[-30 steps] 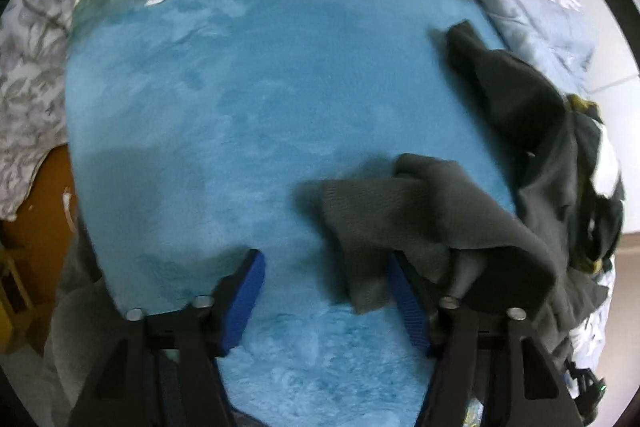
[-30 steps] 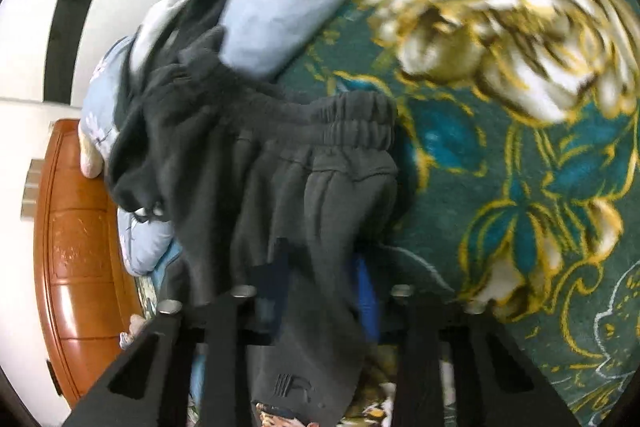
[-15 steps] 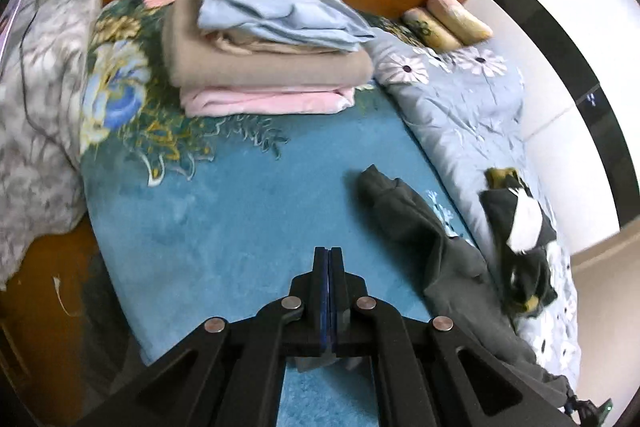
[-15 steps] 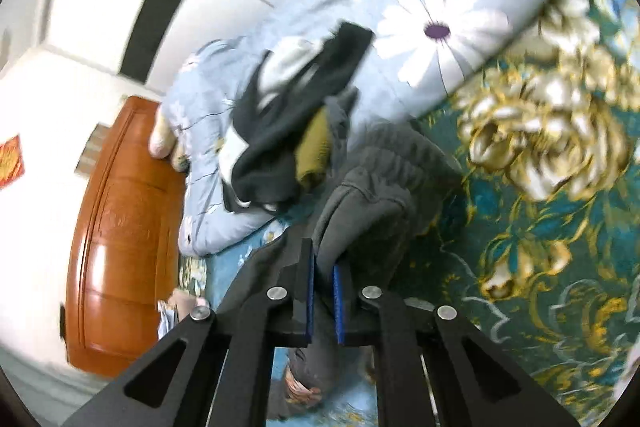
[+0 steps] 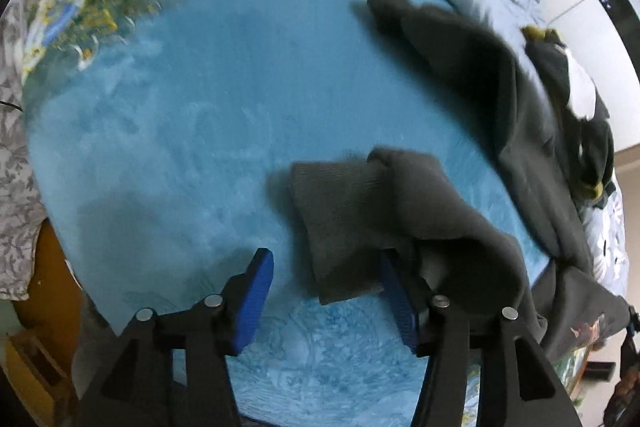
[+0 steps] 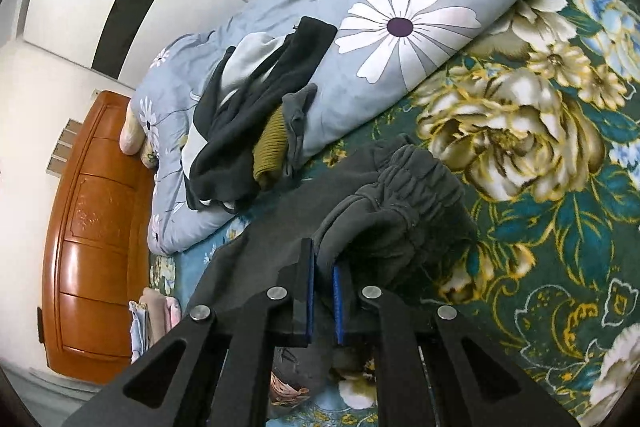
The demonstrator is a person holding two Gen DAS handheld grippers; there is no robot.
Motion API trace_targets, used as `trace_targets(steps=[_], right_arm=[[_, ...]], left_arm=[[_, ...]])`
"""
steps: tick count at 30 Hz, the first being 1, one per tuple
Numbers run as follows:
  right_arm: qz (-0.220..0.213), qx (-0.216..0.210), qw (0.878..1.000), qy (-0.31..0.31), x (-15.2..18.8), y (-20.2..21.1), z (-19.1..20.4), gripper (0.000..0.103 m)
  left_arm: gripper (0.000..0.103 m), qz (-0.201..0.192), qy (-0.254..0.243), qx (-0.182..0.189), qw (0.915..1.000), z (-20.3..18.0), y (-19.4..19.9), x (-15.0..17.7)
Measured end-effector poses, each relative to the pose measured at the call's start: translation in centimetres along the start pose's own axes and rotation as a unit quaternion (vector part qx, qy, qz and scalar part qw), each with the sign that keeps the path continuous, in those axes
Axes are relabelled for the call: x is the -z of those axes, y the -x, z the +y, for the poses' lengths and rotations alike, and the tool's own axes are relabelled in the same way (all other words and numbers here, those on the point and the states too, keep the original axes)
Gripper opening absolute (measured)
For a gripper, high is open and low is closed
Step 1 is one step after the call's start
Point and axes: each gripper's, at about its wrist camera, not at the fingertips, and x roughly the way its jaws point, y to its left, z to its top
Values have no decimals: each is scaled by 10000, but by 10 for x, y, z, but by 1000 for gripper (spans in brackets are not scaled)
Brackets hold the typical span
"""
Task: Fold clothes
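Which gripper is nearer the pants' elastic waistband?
Right. The right gripper is clamped on the grey pants beside the waistband; the left gripper, open, straddles a leg cuff.

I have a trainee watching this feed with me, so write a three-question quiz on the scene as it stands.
1. True or false: the right gripper is shut on the elastic waistband of the dark grey sweatpants.
2. What lies between the open fingers of the left gripper? A) the ribbed cuff of a trouser leg B) a pink folded blanket C) nothing
3. Fill in: the pile of dark unfolded clothes rests on the pale blue ____ quilt.

Key: 1 true; 2 A; 3 flower-printed.
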Motion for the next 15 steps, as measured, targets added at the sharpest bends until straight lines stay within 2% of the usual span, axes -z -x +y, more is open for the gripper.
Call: trace_targets(steps=[2,4,6,8,11,15], right_arm=[[23,3,10000,-49,0,-4,0,8],[32,-17,9999,-97,0,-7,0,8],[35,-57,9999,-109,0,-10,3,8],[51,-76,9999,-62,0,-13,8,8],[56,-126,9999,38,0,-13,18,8],[6,-234,9995,234,-1,-3,28,8]], left_arm=[[59,29,-75,66,9999,-4,-3,-1],[53,-58,-189,158,9997,-9,-2,-2],[3,-149,-225,200,9994,-13,1,-4],[3,-269,-83,163,9995,-12,6,-6],[2,-596,185,349,9974,-8,24,-8],[2,-1156,378,497,9913,0,63,-15]])
